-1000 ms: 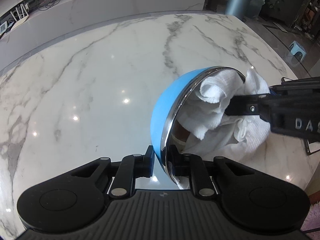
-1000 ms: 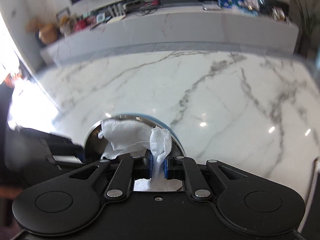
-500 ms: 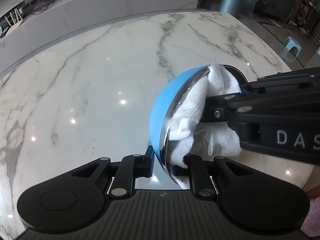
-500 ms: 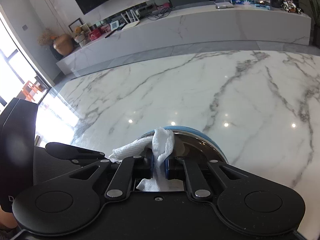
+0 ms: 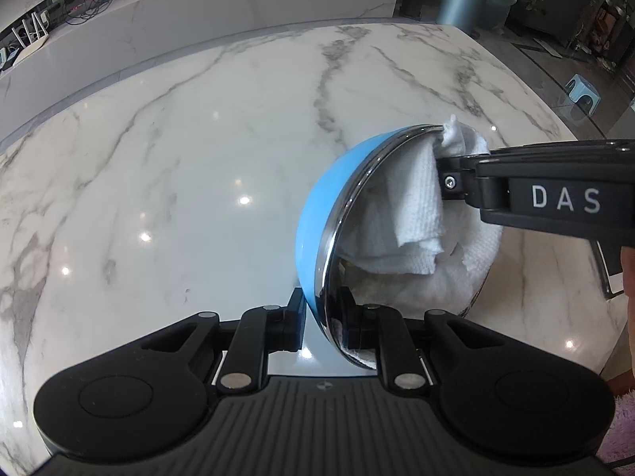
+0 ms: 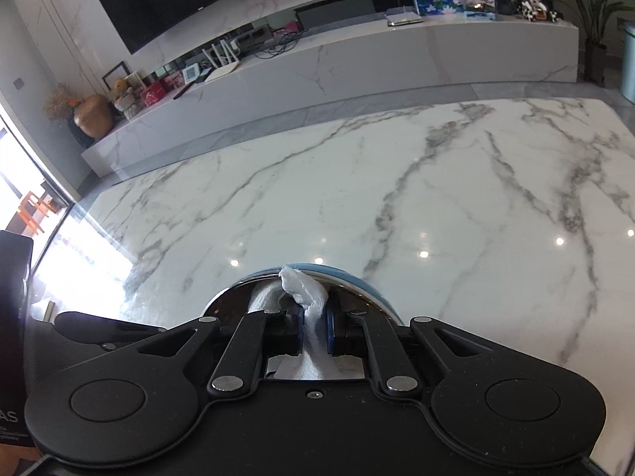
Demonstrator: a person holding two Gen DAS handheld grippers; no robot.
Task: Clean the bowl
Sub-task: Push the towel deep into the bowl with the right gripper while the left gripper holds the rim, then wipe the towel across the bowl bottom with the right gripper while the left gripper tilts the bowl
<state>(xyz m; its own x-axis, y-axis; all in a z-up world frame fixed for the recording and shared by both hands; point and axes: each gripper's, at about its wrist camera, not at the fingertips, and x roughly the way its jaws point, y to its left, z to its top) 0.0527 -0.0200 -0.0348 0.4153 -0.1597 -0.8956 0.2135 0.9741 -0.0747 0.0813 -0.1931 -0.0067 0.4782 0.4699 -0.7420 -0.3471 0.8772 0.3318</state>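
A bowl (image 5: 321,214), blue outside and shiny steel inside, is held on edge above the marble table. My left gripper (image 5: 323,319) is shut on its near rim, one finger outside and one inside. A crumpled white paper towel (image 5: 416,214) fills the bowl's hollow. My right gripper (image 6: 315,327) is shut on that towel (image 6: 305,289) and comes in from the right in the left wrist view, its fingers (image 5: 452,176) pressed at the bowl's upper far rim. In the right wrist view the bowl's rim (image 6: 349,277) shows just beyond the fingertips.
The white marble table (image 5: 198,178) spreads out to the left and beyond the bowl. A long marble bench (image 6: 397,59) runs behind it. A grey bin (image 5: 464,0) and a small blue stool (image 5: 583,89) stand on the floor at the right.
My right gripper has dragged the towel from the middle of the bowl, down toward the near side, then up to the far rim. The bowl and my left gripper have kept still.
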